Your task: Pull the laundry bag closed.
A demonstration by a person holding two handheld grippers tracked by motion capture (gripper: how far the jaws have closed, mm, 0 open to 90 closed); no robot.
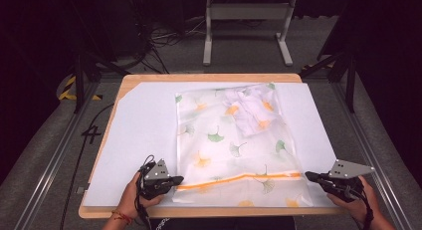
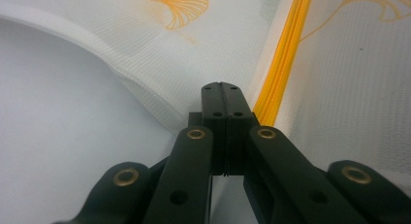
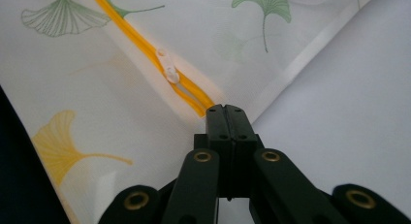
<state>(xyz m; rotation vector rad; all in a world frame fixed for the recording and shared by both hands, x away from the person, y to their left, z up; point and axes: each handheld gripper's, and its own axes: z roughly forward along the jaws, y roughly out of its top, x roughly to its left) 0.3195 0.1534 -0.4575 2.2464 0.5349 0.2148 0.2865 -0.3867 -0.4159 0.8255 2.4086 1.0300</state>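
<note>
A white mesh laundry bag [image 1: 229,140] printed with ginkgo leaves lies flat on the table, its orange zipper [image 1: 239,179] running along the near edge. A crumpled printed cloth [image 1: 253,113] shows through the bag's far right part. My left gripper [image 1: 178,180] is shut at the zipper's left end [image 2: 283,64]; the bag's edge [image 2: 140,73] rises in a ridge toward its jaws. My right gripper [image 1: 308,175] is shut at the zipper's right end, just short of the white zipper pull [image 3: 168,69]. Whether fabric is caught in the right jaws I cannot tell.
A white sheet [image 1: 144,135] covers the wooden table [image 1: 209,77]. Metal frame rails run along both sides, and the table's front edge lies just below the hands. Cables and a white stand [image 1: 246,31] sit on the floor beyond the table.
</note>
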